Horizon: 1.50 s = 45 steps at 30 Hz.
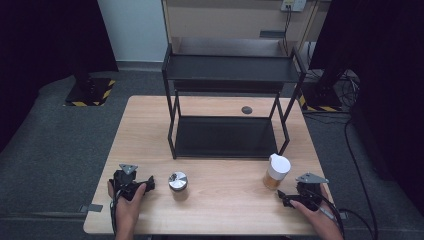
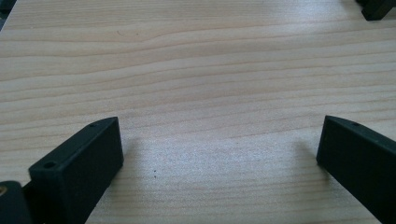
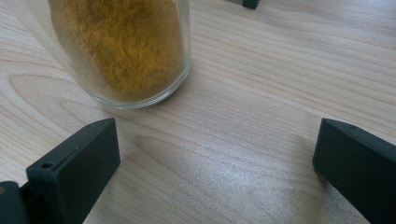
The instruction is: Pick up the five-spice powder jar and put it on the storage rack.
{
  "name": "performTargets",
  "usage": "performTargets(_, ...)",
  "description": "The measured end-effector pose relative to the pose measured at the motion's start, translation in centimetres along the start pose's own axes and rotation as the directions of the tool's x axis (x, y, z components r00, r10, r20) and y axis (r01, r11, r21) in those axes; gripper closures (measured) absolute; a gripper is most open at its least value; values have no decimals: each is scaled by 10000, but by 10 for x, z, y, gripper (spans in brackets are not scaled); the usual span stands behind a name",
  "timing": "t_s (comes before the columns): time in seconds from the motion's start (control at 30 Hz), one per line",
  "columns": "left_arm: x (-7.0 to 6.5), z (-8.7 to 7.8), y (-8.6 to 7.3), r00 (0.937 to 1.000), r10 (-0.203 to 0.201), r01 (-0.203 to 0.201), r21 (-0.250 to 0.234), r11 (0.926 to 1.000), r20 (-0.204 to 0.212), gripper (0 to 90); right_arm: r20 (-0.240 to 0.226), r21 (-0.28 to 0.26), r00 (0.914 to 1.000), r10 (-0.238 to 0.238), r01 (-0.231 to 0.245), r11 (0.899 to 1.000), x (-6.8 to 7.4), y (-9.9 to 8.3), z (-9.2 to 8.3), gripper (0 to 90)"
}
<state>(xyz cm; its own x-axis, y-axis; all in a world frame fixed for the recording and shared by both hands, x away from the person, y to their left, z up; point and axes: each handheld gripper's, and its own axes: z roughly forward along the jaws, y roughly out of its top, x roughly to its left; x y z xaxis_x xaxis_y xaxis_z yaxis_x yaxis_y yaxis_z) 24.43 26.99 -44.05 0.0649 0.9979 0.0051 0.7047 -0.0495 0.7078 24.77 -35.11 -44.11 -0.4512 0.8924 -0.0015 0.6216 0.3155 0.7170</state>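
Left gripper [image 1: 148, 184] held low over the near left part of the wooden table [image 1: 225, 210], in the person's left hand [image 1: 126, 200], jaws spread wide and gripping nothing. Seen in the left gripper view as two black jaws standing far apart over bare wood grain, with only tabletop between them. Metal-lidded jar [image 1: 177, 183] stood upright on the table just beside that gripper, toward the table's middle, apart from the jaw tips and untouched.

Right gripper [image 1: 284, 196] held low over the near right part of the table, in the person's right hand [image 1: 315, 210], jaws likewise released and wide, closed on nothing. White-lidded glass jar [image 1: 276, 172] of yellow-orange powder stood upright just beyond and slightly inward of that gripper, near the front right leg of the black shelf rack [image 1: 230, 75]. In the right gripper view, jar's glass base [image 3: 126, 51] sat ahead of the left-hand jaw, off to that side of the gap rather than within it; close to the jaw tip yet not touching. Bare wood between the two jaws there too.

Rack stood at the middle of the table's far half, its lower and upper shelves carrying nothing visible. Both jars rested on the tabletop in front of the rack, well apart from one another, each nearer to its own side's gripper. Small dark round spot [image 1: 246, 110] visible on the table behind the rack's lower shelf.
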Motion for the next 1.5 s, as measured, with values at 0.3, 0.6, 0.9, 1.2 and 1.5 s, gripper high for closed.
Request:
performTargets(0.3,1,1,0,10000,43,-43,-26,10000,51,0,12,10,10000,24,-24,10000,1,0,0,16)
performTargets(0.6,2,1,1,9999,108,-108,-15,9999,120,0,11,11,10000,25,-25,10000,1,0,0,15)
performTargets(0.9,2,0,3,9995,255,-257,82,9996,198,8,14,11,10000,26,-26,10000,1,0,0,15)
performTargets(1.2,2,-3,4,9996,237,-238,15,9997,154,10,19,12,10000,30,-30,10000,1,0,0,15)
performTargets(1.5,1,-6,4,9993,300,-298,-122,9995,211,12,19,12,10000,32,-32,10000,1,0,0,15)
